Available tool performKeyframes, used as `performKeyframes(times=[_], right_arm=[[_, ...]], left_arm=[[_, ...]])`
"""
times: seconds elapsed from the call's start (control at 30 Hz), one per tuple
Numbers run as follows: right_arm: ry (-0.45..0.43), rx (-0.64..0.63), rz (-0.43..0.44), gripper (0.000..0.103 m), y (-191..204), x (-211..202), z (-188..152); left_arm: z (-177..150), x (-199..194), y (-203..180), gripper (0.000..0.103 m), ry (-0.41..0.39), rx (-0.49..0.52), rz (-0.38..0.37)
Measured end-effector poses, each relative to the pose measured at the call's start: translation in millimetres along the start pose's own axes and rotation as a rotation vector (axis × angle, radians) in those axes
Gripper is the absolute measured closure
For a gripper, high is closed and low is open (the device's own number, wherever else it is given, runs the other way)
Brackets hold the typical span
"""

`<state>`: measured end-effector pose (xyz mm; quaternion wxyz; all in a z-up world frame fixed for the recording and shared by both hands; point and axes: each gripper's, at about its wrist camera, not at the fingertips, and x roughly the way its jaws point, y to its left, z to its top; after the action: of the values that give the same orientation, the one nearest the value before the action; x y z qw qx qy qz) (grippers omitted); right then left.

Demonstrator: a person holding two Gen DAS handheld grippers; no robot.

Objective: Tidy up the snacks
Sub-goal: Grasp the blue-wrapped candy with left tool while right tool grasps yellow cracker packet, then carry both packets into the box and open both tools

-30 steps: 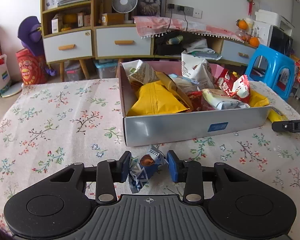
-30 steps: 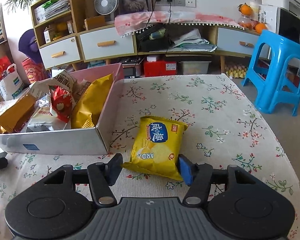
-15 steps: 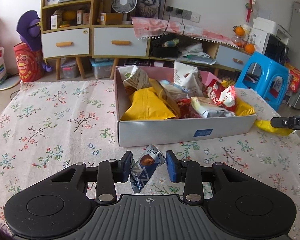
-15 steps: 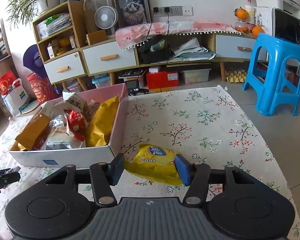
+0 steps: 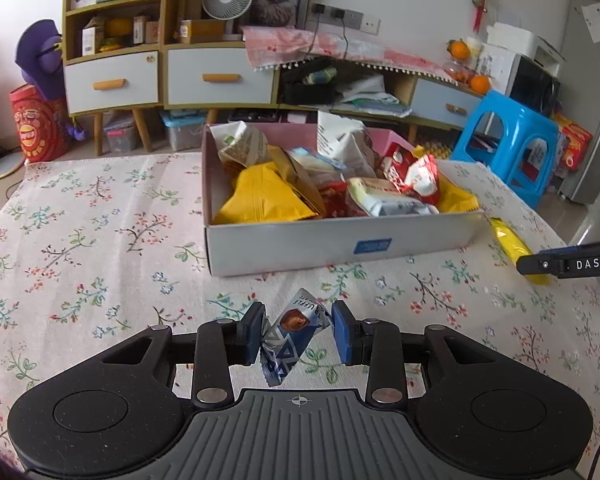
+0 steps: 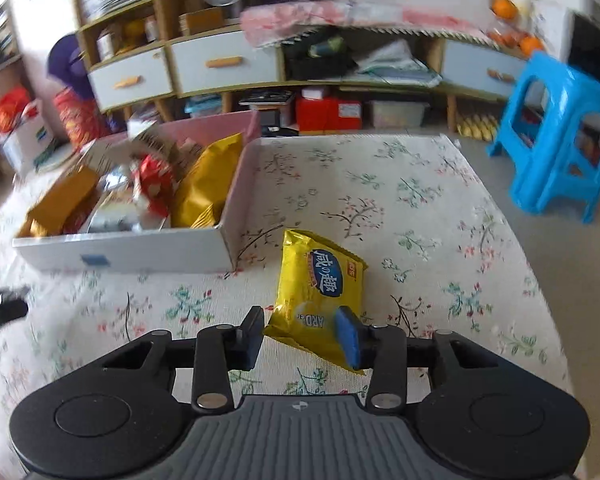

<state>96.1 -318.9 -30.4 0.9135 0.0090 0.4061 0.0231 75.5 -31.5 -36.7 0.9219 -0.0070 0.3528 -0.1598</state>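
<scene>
My left gripper [image 5: 298, 320] is shut on a small blue-and-white wrapped chocolate snack [image 5: 290, 344], held just above the floral tablecloth in front of the box. The grey cardboard box [image 5: 300, 246] with a pink inside is heaped with several snack bags. In the right wrist view my right gripper [image 6: 302, 332] has its jaws closing on the near end of a yellow biscuit packet [image 6: 324, 280], and both pads touch it. That packet lies just right of the box [image 6: 140, 252]. The left wrist view shows the same packet [image 5: 508, 236] with one of the right gripper's fingers [image 5: 560, 265] beside it.
A blue plastic stool [image 6: 560, 136] stands on the floor past the table's right edge. Low cabinets with drawers [image 5: 220, 80] line the wall behind the table. Flowered cloth [image 5: 92, 232] covers the table to the left of the box.
The right jaws have narrowed onto the yellow packet, and that view has swung and blurred. The left gripper keeps the same hold on the wrapped snack.
</scene>
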Motion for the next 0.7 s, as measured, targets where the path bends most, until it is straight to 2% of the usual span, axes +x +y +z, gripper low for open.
performKeyframes(times=[0.03,0.07,0.13,0.2,0.3,0.4,0.43,0.47,0.7], right_arm=[[-0.002,-0.005,0.004,0.068,0,0,-1],[-0.004,0.004,0.007,0.055,-1,-1,-3],[0.000,0.022,0.006,0.043,-2,2,-4],[-0.009,0.019,-0.010,0.040,-3,4,-4],[0.007,0.039,-0.021,0.041,-5,13,-2],[0.048,0.092,-0.029,0.050,-8,23,0],[0.051,0.096,-0.030,0.060,-8,25,0],[0.045,0.083,-0.041,0.063,-6,24,1],[0.069,0.079,0.000,0.065,-2,14,3]], left_arm=[[0,0,-1,0.070,0.004,0.003,-0.001],[-1,1,-1,0.070,0.007,0.005,-0.003],[-1,1,-2,0.070,0.012,0.009,-0.005],[-2,2,-3,0.070,0.018,0.012,-0.007],[-5,4,-5,0.070,0.028,0.019,-0.006],[-7,6,-6,0.070,0.037,0.025,-0.007],[-7,7,-7,0.070,0.038,0.027,-0.009],[-7,6,-7,0.070,0.037,0.029,-0.011],[1,0,-7,0.070,0.009,0.016,-0.022]])
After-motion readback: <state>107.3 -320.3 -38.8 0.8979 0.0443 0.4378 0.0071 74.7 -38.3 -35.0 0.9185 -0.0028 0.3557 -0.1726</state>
